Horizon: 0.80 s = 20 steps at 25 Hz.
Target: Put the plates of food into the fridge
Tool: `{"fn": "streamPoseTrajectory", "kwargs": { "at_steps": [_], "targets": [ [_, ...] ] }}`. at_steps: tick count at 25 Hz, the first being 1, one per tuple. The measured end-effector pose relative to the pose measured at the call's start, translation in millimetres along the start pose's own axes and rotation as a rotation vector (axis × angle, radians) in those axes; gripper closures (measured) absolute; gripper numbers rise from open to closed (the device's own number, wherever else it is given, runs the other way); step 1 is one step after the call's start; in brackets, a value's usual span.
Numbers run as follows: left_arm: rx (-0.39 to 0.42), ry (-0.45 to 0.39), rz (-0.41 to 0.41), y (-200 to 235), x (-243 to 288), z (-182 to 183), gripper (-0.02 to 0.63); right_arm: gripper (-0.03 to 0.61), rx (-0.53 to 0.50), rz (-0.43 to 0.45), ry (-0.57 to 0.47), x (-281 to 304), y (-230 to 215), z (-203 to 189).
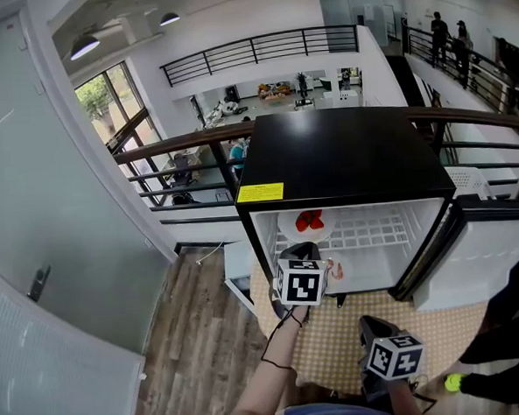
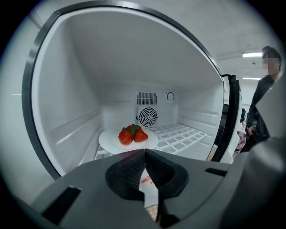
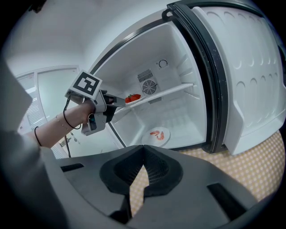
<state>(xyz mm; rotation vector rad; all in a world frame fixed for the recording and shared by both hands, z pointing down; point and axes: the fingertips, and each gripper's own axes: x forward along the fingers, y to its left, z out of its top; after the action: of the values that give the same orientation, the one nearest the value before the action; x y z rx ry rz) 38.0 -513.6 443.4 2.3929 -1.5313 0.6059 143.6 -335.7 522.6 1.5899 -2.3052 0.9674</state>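
Nearest to the head camera is the person's left forearm (image 1: 268,381), with a thin black cord (image 1: 273,355) around the wrist; wooden floor boards (image 1: 202,337) lie to its left; the forearm reaches forward to the left gripper (image 2: 145,151), which is at the open front of the fridge (image 1: 344,157), at the left part of the upper level; its jaws are closed together and nothing is between them; the tips are just before the near rim of the plate of strawberries (image 2: 107,140), and I cannot tell if they touch it; this white plate stands on the left side of the wire shelf (image 2: 185,135), in front of the round fan (image 2: 148,117) in the far wall, with the red strawberries (image 2: 132,135) in a small heap in its middle; below, on the fridge floor, lies a second white plate (image 3: 165,139) with some pink-orange food (image 3: 156,133), near the front opening; to the right and nearer to the person, the right gripper (image 3: 143,151) is held over the beige checked mat (image 3: 263,156), well apart from the fridge; its jaws also meet at the tips and hold nothing; further right the fridge door (image 3: 250,80) stands wide open; at the far right a person in dark clothes (image 2: 261,105) stands beside the door.
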Motion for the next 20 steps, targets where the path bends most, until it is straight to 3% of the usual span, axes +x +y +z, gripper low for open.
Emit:
{"fn": "streamPoseTrajectory", "kwargs": {
  "at_steps": [9, 13, 20],
  "targets": [
    [-0.082, -0.026, -0.093, -11, -11, -1, 0.601, 0.563, 0.004, -0.007, -0.010, 1, 2, 2],
    [-0.118, -0.019, -0.148, -22, -23, -25, 0.601, 0.563, -0.003, -0.003, -0.019, 0, 9, 3],
    [-0.107, 0.011, -0.217, -33, -44, -63, 0.601, 0.563, -0.012, -0.008, -0.024, -3, 27, -4]
  ]
}}
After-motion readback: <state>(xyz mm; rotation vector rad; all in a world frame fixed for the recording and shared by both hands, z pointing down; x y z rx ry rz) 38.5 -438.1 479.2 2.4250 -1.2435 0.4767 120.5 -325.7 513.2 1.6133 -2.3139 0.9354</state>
